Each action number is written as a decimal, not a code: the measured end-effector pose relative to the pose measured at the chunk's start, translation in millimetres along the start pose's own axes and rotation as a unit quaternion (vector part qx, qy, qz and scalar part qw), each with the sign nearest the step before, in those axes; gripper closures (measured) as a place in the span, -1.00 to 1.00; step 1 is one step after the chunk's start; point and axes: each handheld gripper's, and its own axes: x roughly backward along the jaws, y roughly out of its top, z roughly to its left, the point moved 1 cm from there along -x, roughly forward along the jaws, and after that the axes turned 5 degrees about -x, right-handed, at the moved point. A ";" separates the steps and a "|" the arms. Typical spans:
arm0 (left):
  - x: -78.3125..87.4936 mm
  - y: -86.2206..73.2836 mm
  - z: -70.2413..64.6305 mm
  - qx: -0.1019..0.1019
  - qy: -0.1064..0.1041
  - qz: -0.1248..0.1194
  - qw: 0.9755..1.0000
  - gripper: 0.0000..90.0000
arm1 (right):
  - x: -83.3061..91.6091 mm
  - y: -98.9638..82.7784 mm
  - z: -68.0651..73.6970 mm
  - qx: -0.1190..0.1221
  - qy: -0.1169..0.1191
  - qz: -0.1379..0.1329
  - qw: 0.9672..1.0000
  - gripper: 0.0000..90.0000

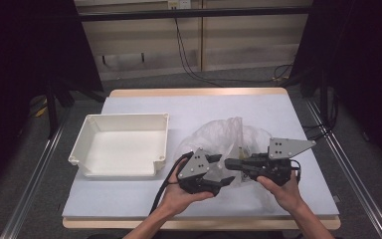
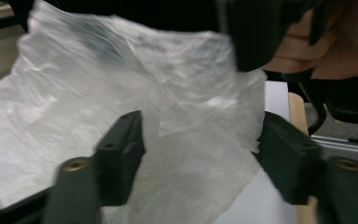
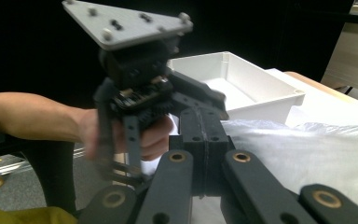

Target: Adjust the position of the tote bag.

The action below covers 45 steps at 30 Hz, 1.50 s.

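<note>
While both grippers meet over the table (image 1: 129, 199), the right gripper (image 1: 229, 163) has its jaws pressed fully together at the edge of the plastic bag (image 1: 229, 137); whether it pinches film cannot be told. Left gripper (image 2: 200, 154) jaws stand apart around the bag, beside the white tray (image 1: 124, 144).

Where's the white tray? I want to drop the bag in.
High view: the tray sits left on the table, beside the bag and left claw.
</note>
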 end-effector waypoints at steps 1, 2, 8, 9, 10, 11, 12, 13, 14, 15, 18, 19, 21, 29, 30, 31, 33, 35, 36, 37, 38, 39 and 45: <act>0.0 0.0 0.0 0.000 0.000 0.000 1.000 -0.10 | 0.0 0.0 0.0 0.000 0.000 0.000 1.000 1.00; -4.7 -0.7 2.1 -0.001 0.002 -0.002 1.000 0.02 | 0.6 0.3 0.8 0.002 0.000 0.001 1.000 1.00; -7.0 -2.0 -0.6 0.000 -0.009 0.005 1.000 0.82 | 2.9 -2.1 1.8 -0.002 0.001 -0.002 1.000 1.00; -7.0 -2.3 0.6 0.003 -0.014 0.004 1.000 0.92 | 3.4 -2.7 1.1 -0.002 -0.001 -0.002 1.000 1.00; -6.7 -2.8 1.2 0.009 -0.019 0.005 1.000 0.96 | 4.0 -3.1 0.2 -0.004 -0.001 -0.003 1.000 1.00; -6.7 -2.8 1.2 0.009 -0.019 0.005 1.000 0.99 | 4.7 -3.1 -0.5 -0.005 -0.001 -0.005 1.000 1.00; -6.5 -3.0 1.4 0.009 -0.017 0.005 1.000 0.99 | 4.7 -3.1 -0.5 -0.005 -0.001 -0.005 1.000 1.00; -5.9 -3.2 2.7 0.009 -0.024 0.007 1.000 1.00 | 5.6 -2.5 -1.0 -0.004 -0.003 -0.009 1.000 1.00; -5.9 -3.2 2.7 0.009 -0.024 0.007 1.000 1.00 | 5.6 -2.5 -1.0 -0.004 -0.003 -0.009 1.000 1.00; -5.9 -3.2 3.0 0.006 -0.027 0.010 1.000 1.00 | 6.1 -2.6 -0.9 -0.003 -0.004 -0.010 1.000 1.00; -6.7 -4.7 3.1 0.009 -0.031 0.014 0.999 1.00 | 7.3 -2.7 -2.0 -0.006 -0.009 -0.013 1.000 0.79; -6.8 -5.8 3.4 0.012 -0.030 0.014 0.999 1.00 | 8.0 -2.5 -2.3 -0.005 -0.006 -0.013 1.000 0.76; -6.7 -7.3 4.3 0.012 -0.033 0.018 0.999 1.00 | 10.5 -2.7 -2.4 -0.004 -0.006 -0.018 1.000 0.60; 1.2 -14.2 10.6 0.023 -0.031 0.023 0.999 1.00 | 23.3 -8.8 -6.6 -0.019 -0.036 -0.024 0.999 0.39; 1.2 -14.2 10.6 0.023 -0.031 0.023 0.999 1.00 | 23.3 -8.8 -6.6 -0.019 -0.036 -0.024 0.999 0.39; 2.9 -14.7 11.2 0.023 -0.031 0.025 0.999 1.00 | 26.7 -10.0 -7.6 -0.022 -0.045 -0.027 0.998 0.37; 8.6 -15.3 12.9 0.028 -0.022 0.023 0.999 1.00 | 36.4 -13.3 -10.1 -0.028 -0.064 -0.029 0.997 0.32; 10.9 -15.2 13.2 0.029 -0.020 0.023 0.999 1.00 | 41.8 -17.0 -11.0 -0.030 -0.075 -0.028 0.996 0.30; 14.7 -14.7 13.3 0.028 -0.020 0.022 0.999 1.00 | 45.5 -20.8 -11.6 -0.028 -0.085 -0.023 0.996 0.29; 16.2 -14.8 12.8 0.031 -0.021 0.018 0.999 1.00 | 47.8 -23.4 -12.0 -0.030 -0.090 -0.021 0.995 0.29; 16.2 -14.8 12.8 0.031 -0.021 0.018 0.999 1.00 | 47.8 -23.4 -12.0 -0.030 -0.090 -0.021 0.995 0.29; 20.3 -15.5 12.4 0.030 -0.021 0.020 0.999 1.00 | 53.7 -31.8 -13.0 -0.038 -0.099 -0.017 0.994 0.28; 35.0 -16.2 15.4 0.037 -0.004 0.017 0.999 1.00 | 69.1 -53.3 -7.2 -0.056 -0.135 -0.003 0.989 0.17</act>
